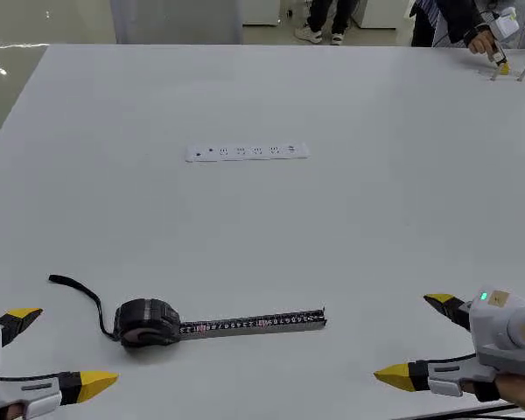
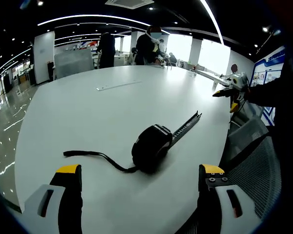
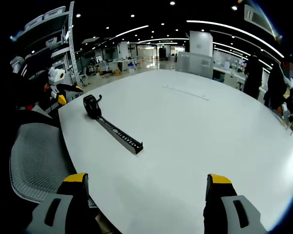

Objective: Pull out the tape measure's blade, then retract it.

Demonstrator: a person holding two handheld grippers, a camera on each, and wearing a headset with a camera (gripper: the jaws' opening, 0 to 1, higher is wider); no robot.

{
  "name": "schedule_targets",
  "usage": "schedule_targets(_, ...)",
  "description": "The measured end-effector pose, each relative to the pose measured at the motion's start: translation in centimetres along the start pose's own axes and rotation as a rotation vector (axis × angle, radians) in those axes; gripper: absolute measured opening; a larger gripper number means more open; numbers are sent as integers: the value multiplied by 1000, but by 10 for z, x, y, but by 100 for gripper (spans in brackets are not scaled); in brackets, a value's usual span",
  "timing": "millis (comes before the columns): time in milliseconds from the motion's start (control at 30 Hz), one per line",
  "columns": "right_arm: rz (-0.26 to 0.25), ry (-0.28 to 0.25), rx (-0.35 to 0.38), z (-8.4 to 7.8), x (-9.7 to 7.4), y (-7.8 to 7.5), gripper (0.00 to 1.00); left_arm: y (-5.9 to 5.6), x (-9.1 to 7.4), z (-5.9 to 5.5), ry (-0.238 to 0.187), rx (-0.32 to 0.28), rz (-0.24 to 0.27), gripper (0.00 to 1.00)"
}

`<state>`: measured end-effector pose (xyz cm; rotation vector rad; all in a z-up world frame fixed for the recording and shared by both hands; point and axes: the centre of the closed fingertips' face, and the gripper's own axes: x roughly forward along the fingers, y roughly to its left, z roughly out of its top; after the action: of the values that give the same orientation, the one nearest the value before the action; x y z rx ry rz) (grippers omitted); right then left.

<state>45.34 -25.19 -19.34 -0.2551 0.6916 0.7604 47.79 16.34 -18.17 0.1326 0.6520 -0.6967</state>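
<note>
A flat white power strip is lying far back on the smooth white worktop, well apart from the tape measure. The round black tape measure is resting near the front edge, with its thin blade sticking out straight toward the right gripper and its black strap curling off toward the left gripper. Both grippers are hovering on either side, their yellow-tipped jaws standing wide open and touching nothing.
</note>
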Motion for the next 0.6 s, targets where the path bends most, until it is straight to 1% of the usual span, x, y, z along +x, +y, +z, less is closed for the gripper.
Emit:
schedule_targets(33, -2, 3, -16, 0, 0, -1, 99, -1, 2, 2, -3, -4, 1, 97)
schedule_targets(133, 9, 35, -46, 1, 1, -1, 99, -4, 7, 9, -14, -14, 4, 97)
schedule_targets(167, 24, 70, -69, -4, 2, -1, 99, -6, 9, 11, -18, -17, 0, 97)
schedule_targets(200, 36, 86, -75, -5, 3, 1, 99, -7, 11, 13, -18, -18, 0, 97)
schedule_targets(267, 41, 120, -110, -6, 3, 0, 99, -9, 15, 16, -12, -10, 2, 96)
schedule_targets(300, 48, 123, -120, -7, 5, 0, 99, -10, 16, 17, -10, -10, 2, 96)
schedule_targets(367, 54, 137, -138, -4, 6, 1, 99, -14, 19, 22, -20, -14, -4, 97)
schedule_targets(433, 58, 145, -136, -1, 8, 0, 99, -17, 22, 25, -20, -20, -5, 97)
schedule_targets(500, 63, 145, -141, 5, 11, 0, 99, -17, 24, 27, -23, -7, 11, 99)
schedule_targets(600, 72, 138, -152, 14, 15, 0, 99, -19, 29, 28, -17, -18, 10, 99)
